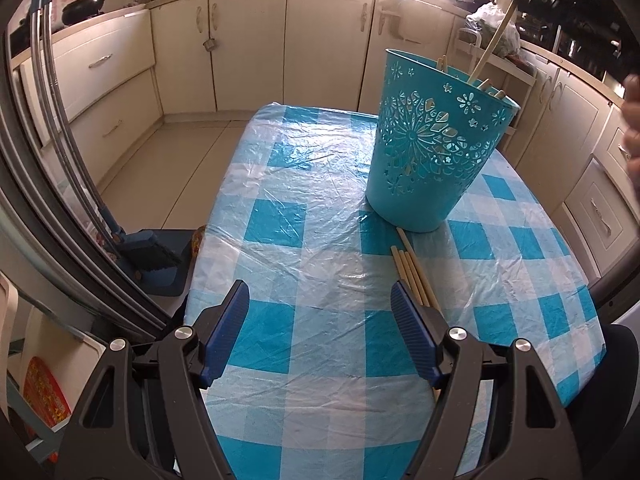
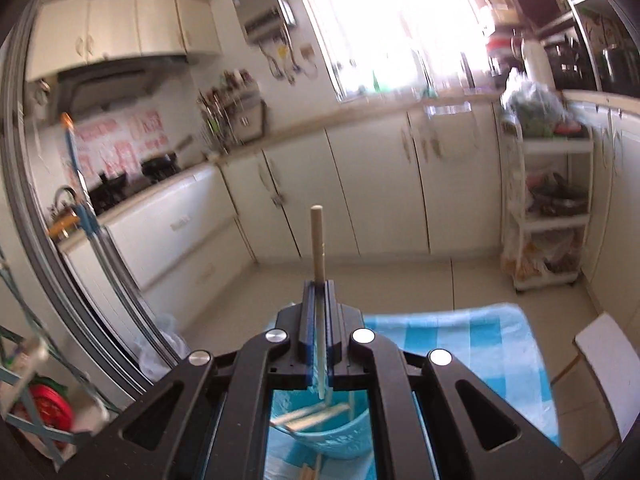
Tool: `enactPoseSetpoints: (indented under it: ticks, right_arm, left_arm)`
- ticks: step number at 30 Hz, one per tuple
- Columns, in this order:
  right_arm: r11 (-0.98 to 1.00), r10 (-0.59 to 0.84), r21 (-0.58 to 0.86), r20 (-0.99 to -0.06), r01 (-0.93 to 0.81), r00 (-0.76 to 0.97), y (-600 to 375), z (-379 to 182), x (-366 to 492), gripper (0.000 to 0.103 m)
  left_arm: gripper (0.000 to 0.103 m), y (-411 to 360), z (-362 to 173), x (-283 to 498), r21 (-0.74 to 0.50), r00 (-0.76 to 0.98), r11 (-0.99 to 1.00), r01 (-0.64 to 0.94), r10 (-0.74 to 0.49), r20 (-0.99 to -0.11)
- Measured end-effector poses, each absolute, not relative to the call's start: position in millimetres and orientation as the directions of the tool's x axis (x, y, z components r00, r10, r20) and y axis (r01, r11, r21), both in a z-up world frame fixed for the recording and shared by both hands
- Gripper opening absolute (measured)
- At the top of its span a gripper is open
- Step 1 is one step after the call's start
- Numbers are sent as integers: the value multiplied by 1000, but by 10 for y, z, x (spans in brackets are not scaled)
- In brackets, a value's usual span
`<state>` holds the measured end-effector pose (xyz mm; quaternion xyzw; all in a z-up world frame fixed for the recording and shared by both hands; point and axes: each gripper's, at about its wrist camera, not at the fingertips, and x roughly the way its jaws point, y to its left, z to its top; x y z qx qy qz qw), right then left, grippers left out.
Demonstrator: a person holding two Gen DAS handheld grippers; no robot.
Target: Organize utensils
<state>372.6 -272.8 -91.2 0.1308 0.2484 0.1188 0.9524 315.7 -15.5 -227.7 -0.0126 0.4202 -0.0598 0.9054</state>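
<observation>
From the left wrist, the left gripper (image 1: 320, 300) is wide open with nothing in it. Four chopsticks (image 1: 414, 274) lie on the checked tablecloth (image 1: 304, 208), right by its right finger. The blue bucket (image 1: 434, 148) stands ahead and to the right, with sticks inside.

From the right wrist, the right gripper (image 2: 319, 286) pinches one chopstick (image 2: 317, 240) that pokes up past its tips. The bucket (image 2: 340, 440) sits under it.
</observation>
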Motion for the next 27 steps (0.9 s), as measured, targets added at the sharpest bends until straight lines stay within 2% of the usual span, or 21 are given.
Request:
enactPoseSetpoints:
  ticks: [5,10,12,14,16,20,22,27]
  right_arm:
    - [941,278,312,-498,-129,821,-2727,-1172,3745,5]
    - [945,276,300,-530,-128,802,-2726,-1206,3728,7]
    - [945,271,304,-519,-121,810,-2744,-1176,3674,13]
    - [944,272,307,-508,-123,817,-2736,-1142,3622,25]
    - [946,265,298,-495,-125,827,-2743,-1104,3500,29]
    - [946,275,292,-480,-144,833,-2688,-1124,3190,29]
    - [951,288,256,-537,-172,793,-2544,-1335,3029,29]
    - [953,302,207,-721,-222,624,-2154,-2102,3008,11]
  left_arm:
    - [70,-149,-2281,3156,-73,639,993,94,-117,-760]
    - [70,-155,-2274,3142,-75,639,993,93,-117,-760]
    - [71,-168,-2266,3133,-75,640,993,96,-120,-759]
    - [72,-174,-2259,3124,-74,641,992,98,-119,-758]
    - [73,-176,-2256,3118,-74,642,993,97,-119,-758]
    - [74,-141,-2276,3118,-83,637,993,87,-120,-762]
    - [74,-118,-2303,3125,-94,629,992,80,-123,-768]
    - [74,-101,-2375,3119,-105,606,992,66,-124,-786]
